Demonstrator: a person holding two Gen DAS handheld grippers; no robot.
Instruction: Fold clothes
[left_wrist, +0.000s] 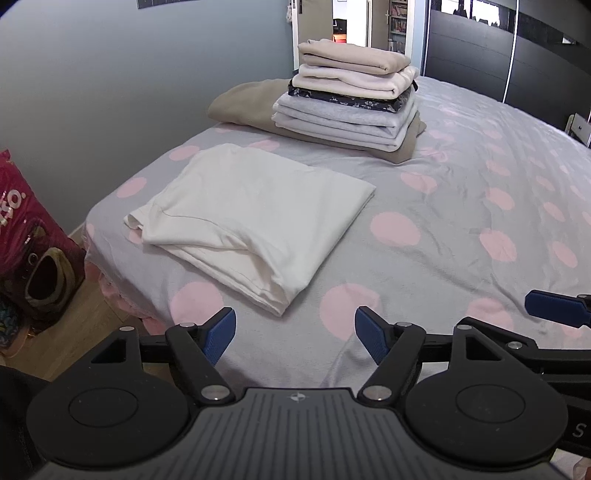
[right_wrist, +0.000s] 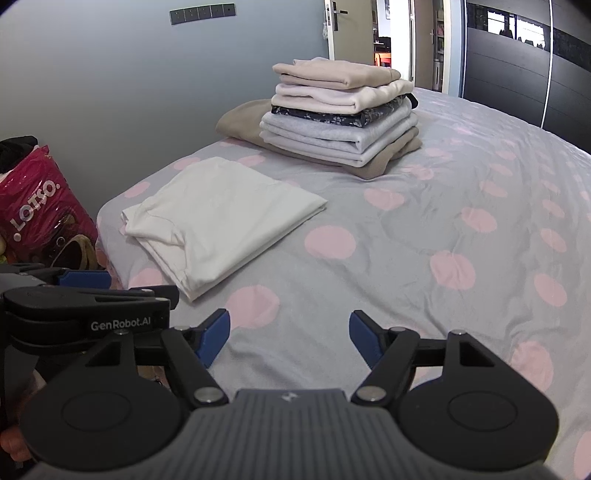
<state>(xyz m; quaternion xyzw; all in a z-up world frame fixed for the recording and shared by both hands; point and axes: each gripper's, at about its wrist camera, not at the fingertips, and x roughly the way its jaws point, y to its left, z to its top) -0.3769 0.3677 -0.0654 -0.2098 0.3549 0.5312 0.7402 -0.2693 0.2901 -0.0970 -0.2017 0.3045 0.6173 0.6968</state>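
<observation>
The white T-shirt (left_wrist: 251, 218) lies folded near the bed's (left_wrist: 461, 206) left front corner, the clothes stack (left_wrist: 351, 99) behind it; left gripper (left_wrist: 295, 334) and right gripper (right_wrist: 290, 338) hang empty, fingers apart; next, probably, lifting it onto that stack.

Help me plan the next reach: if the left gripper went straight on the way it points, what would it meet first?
Probably the grey bedcover with pink dots, just short of the folded white cotton garment. The left gripper is open and empty; depth is uncertain, so it might catch the garment's near corner.
</observation>
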